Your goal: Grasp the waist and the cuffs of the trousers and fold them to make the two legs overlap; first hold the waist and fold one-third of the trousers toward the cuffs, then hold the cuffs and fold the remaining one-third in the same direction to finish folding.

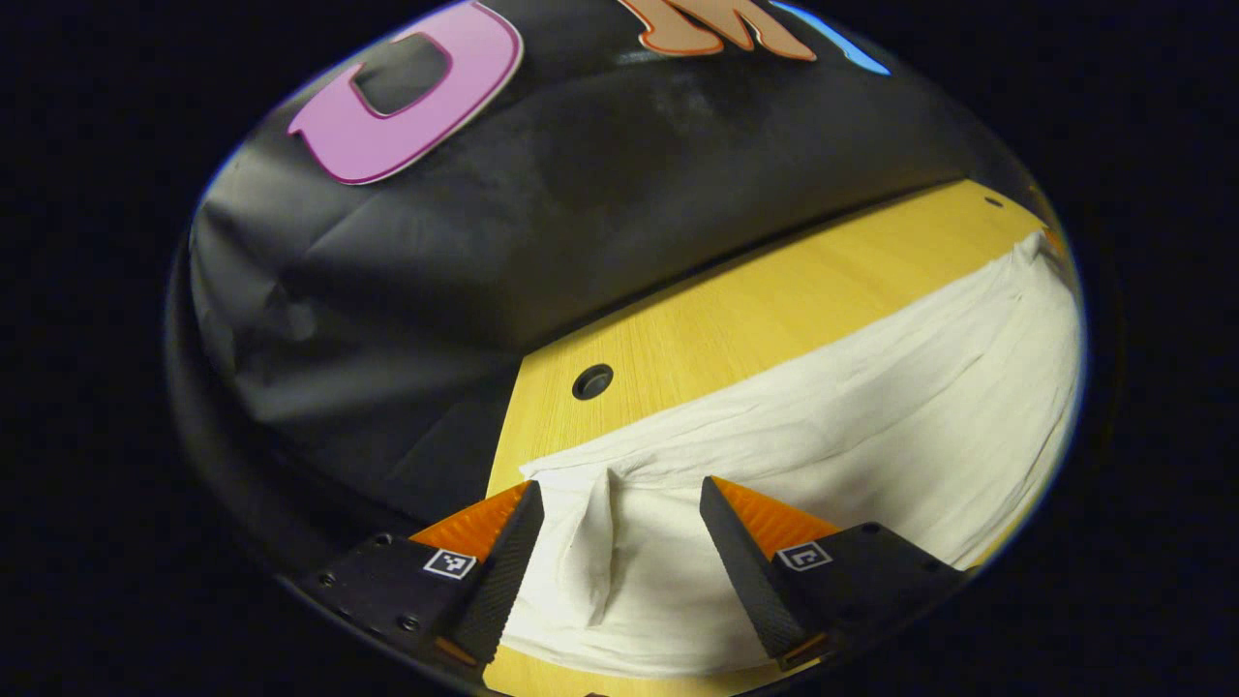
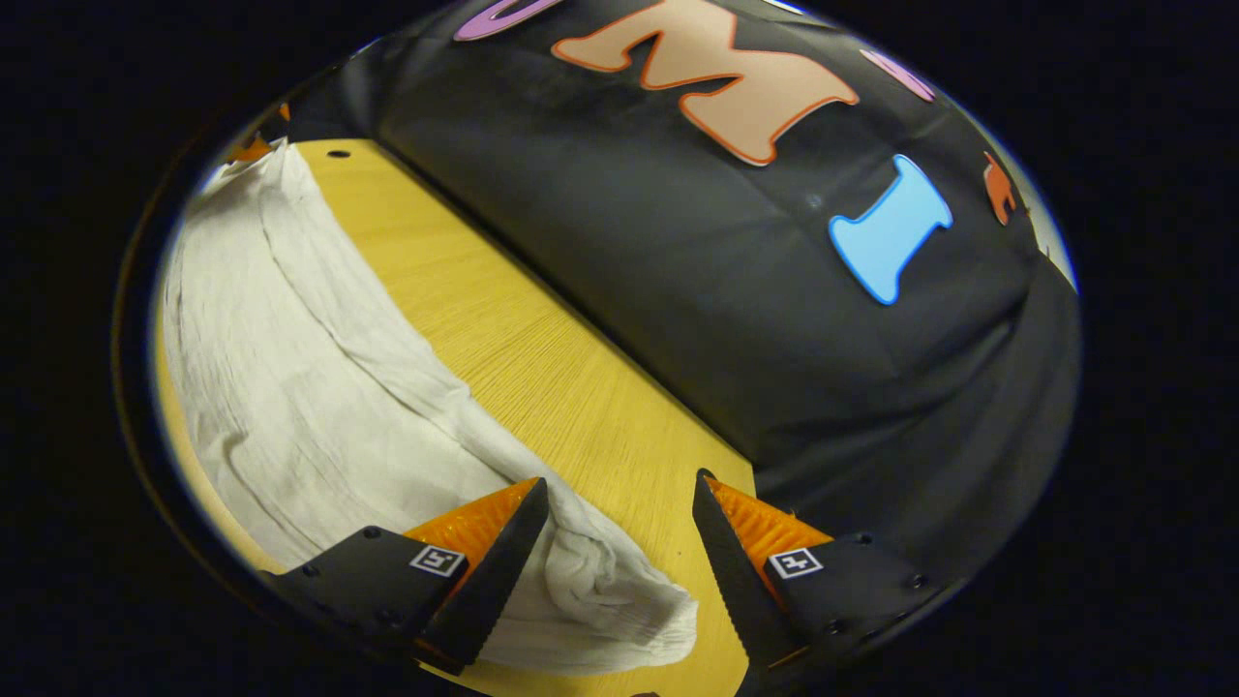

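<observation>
White trousers (image 1: 871, 407) lie flat along the wooden table (image 1: 736, 310), stretched out lengthwise, fabric wrinkled with long creases running down the length

Left gripper view: one end of the trousers sits right under the left claw (image 1: 619, 503). Claw is released, jaws spread wide, with a raised pleat of cloth standing between them. Fingers (image 1: 503, 571) hover at or just over the fabric; cannot tell if they touch it. Not pinching anything. The straight end hem lies just beyond the fingertips, bare table past it. Can't tell waist from cuffs here

Right gripper view: the other end of the trousers (image 2: 319, 387) is bunched and rolled into a soft lump at the right claw (image 2: 619, 494). That claw is also released, jaws wide apart. The lump lies against its left finger (image 2: 494, 571) and spreads part way into the gap; the other finger is over bare table, apart from the cloth. Nothing gripped

Table: light yellow wood grain, a round cable hole (image 1: 592, 381) near the corner just beside the left-claw end, and a small dark hole (image 2: 338, 153) near the far end in the right gripper view. Trousers run near the table's front side, leaving a bare wood strip between them and the black cloth wall (image 1: 436, 271) behind the table
</observation>
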